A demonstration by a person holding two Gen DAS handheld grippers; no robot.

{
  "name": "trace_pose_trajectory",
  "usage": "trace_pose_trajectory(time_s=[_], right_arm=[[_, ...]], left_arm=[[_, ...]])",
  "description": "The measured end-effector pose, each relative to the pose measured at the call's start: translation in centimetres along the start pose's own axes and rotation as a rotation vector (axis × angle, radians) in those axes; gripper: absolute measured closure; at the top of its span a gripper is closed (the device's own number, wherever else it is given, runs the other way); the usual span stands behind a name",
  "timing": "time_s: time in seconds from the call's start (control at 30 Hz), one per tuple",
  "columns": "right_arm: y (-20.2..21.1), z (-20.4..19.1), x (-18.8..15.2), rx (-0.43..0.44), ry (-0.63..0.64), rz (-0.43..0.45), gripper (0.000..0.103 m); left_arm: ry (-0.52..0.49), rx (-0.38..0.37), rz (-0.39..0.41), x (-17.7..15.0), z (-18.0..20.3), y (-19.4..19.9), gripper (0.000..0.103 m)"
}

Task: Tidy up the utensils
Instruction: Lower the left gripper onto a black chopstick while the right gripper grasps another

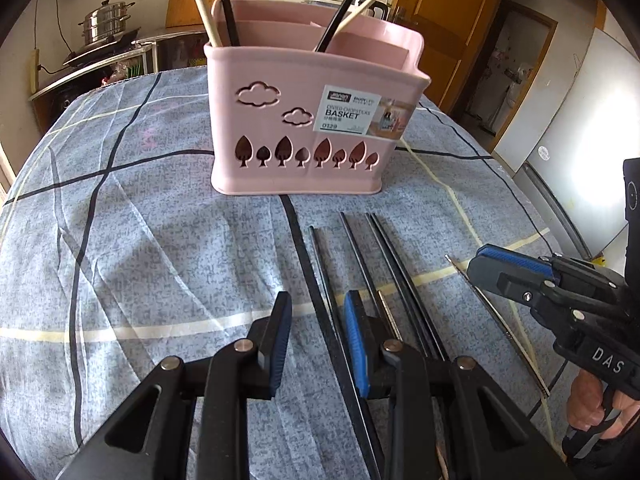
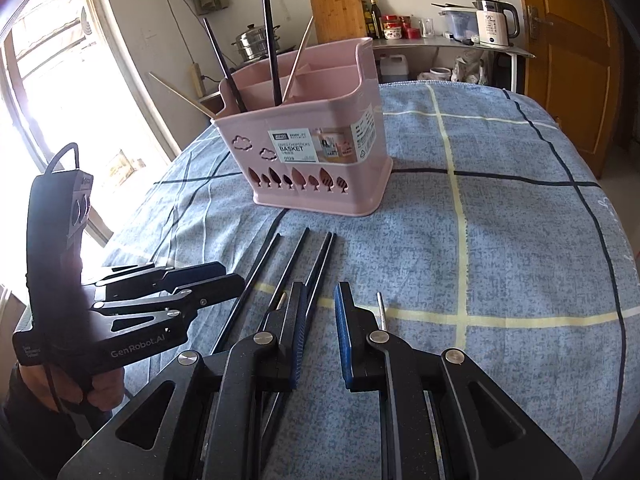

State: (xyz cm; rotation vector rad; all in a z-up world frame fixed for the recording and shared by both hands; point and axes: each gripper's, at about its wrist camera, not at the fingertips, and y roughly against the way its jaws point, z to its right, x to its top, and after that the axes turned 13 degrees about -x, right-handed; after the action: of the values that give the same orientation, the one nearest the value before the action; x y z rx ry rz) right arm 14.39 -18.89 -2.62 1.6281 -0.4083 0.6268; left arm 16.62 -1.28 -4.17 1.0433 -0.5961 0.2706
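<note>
The basket (image 1: 316, 120) stands on the tablecloth (image 1: 140, 240), with several chopsticks upright or leaning in its compartments. In front of the basket, loose chopsticks (image 1: 384, 264) lie side by side on the cloth, their tips pointing toward it. Behind the basket, against the wall, a steamer pot (image 1: 106, 20) sits to the left and a cutting board (image 2: 338, 10) leans behind it.

Near ends of black chopsticks (image 1: 360, 264) hidden under left hand-held gripper (image 1: 318, 346); basket label (image 1: 352, 114) small print unreadable.
</note>
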Motion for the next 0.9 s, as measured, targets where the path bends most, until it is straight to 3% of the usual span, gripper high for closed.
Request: trace_pose_trajectory(time_s=[0.27,0.5,0.9], right_arm=[[-2.5,-0.9,-0.1,-0.008,0.017,-0.052,0.088],[-4.0,-1.6,-0.1,-0.029,0.035,-0.083,0.088],[-4.2,-1.3,0.2,-0.072,0.063,-0.102,0.089]], left_arm=[[-0.048,0.036,-0.007,-0.1,0.6,-0.9,0.075],[-0.073,0.062,-0.011,-0.1,0.7,-0.8,0.090],[-0.074,0.056,-0.037,0.1,-0.9,0.0,0.092]])
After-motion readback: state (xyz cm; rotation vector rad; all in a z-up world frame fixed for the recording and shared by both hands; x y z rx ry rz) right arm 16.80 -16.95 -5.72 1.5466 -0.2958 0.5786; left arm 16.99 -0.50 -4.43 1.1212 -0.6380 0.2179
